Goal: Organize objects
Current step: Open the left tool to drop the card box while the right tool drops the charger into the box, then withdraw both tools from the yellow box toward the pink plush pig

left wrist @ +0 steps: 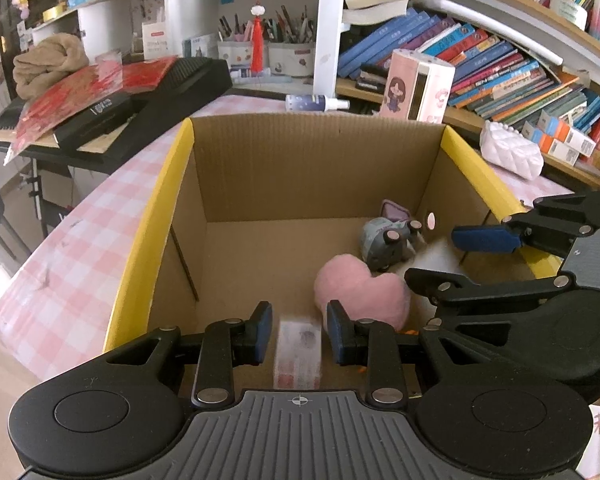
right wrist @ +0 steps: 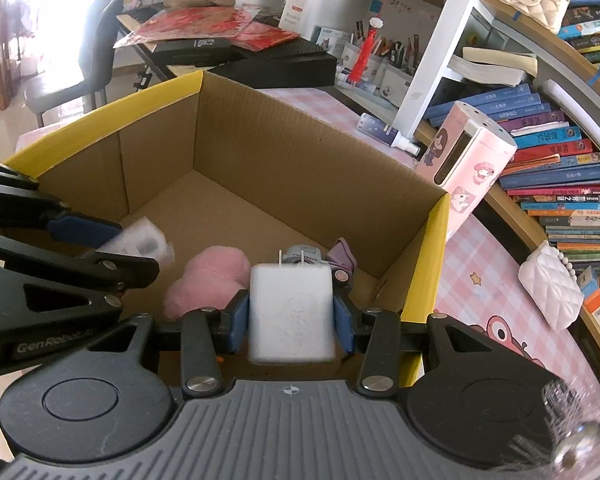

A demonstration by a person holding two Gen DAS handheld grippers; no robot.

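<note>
A cardboard box with yellow flaps [left wrist: 268,168] [right wrist: 284,160] stands open on the pink checked table. In it lie a pink heart plush [left wrist: 360,292] [right wrist: 208,276] and a grey toy truck [left wrist: 384,244] [right wrist: 304,254]. My left gripper [left wrist: 298,330] is open over the box; a small white packet [left wrist: 298,354] [right wrist: 140,240], blurred, is below and between its fingers, not gripped. My right gripper [right wrist: 292,316] is shut on a white plug charger [right wrist: 292,312], prongs pointing forward, held above the box's near right corner. The right gripper also shows in the left wrist view [left wrist: 460,256].
Behind the box are a pink cartoon carton [left wrist: 416,84] [right wrist: 472,152], a spray bottle [left wrist: 312,103] [right wrist: 384,132], a white quilted purse [left wrist: 512,152] [right wrist: 552,284], shelves of books [left wrist: 500,60] and a keyboard with red papers [left wrist: 112,96].
</note>
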